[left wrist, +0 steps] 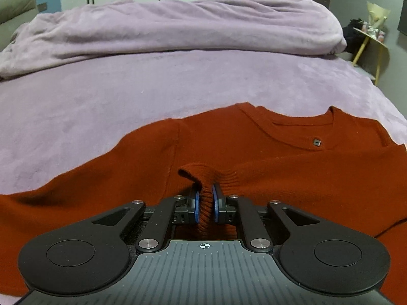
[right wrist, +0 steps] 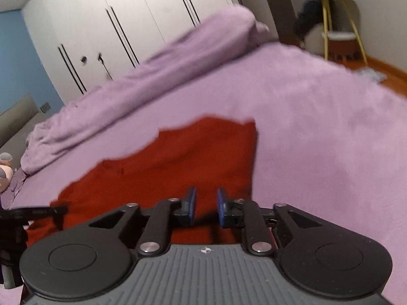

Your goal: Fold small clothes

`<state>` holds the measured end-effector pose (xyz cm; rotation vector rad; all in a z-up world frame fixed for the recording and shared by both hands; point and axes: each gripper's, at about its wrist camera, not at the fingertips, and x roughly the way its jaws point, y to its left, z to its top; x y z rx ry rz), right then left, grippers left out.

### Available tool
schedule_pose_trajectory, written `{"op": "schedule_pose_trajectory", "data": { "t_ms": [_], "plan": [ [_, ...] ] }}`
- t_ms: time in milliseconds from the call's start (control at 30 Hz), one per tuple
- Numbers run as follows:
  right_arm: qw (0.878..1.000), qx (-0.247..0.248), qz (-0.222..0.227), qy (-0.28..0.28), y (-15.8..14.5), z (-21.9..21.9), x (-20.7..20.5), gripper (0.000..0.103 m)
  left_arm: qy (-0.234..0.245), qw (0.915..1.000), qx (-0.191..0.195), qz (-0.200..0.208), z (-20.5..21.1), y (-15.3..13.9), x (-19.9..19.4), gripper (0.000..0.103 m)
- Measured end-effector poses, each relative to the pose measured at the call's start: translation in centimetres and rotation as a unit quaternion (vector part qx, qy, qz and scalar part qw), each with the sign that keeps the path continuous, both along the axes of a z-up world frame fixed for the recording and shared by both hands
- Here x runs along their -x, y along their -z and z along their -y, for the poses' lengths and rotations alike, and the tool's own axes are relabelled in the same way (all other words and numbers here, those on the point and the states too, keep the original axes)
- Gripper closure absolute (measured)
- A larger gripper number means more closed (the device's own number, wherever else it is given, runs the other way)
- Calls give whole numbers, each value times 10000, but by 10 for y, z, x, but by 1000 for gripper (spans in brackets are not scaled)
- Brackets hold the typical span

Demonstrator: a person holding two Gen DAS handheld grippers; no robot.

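A rust-red knit sweater (left wrist: 292, 178) lies flat on the purple bedspread (left wrist: 127, 89), neckline away from me, one sleeve folded across its front. My left gripper (left wrist: 204, 190) is shut on the ribbed cuff (left wrist: 201, 175) of that sleeve, which bunches up between the blue pads (left wrist: 196, 203). In the blurred right wrist view the sweater (right wrist: 178, 160) lies below my right gripper (right wrist: 206, 195), which is open with nothing between its blue pads (right wrist: 192, 200). The left gripper's body (right wrist: 33, 213) shows at that view's left edge.
A rolled purple duvet (left wrist: 178, 28) lies across the far side of the bed. White wardrobe doors (right wrist: 114, 25) stand behind it. A yellow-legged side table (left wrist: 374, 43) with small items stands off the bed's right side. A grey headboard (right wrist: 15, 122) is at the left.
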<state>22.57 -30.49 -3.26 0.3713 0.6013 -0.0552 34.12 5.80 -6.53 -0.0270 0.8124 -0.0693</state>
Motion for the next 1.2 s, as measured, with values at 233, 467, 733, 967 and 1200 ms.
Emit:
{"op": "schedule_pose_trajectory", "data": {
  "t_ms": [233, 467, 733, 967, 1200],
  "plan": [
    [9890, 1185, -886, 85, 32, -16, -91, 59, -97, 9999, 8, 119, 2, -11, -1, 92],
    [9600, 2724, -642, 92, 54, -43, -104, 95, -235, 9993, -117, 249, 3, -10, -10, 93],
    [9667, 2553, -120, -167, 37, -58, -75, 75, -243, 9982, -537, 93, 13, 3, -7, 76],
    [9690, 2341, -264, -747, 52, -64, -54, 72, -275, 9980, -566, -7, 12, -1, 3, 70],
    [9750, 2160, -523, 60, 41, -35, -51, 61, -792, 9960, -354, -197, -21, -5, 11, 46]
  ]
}}
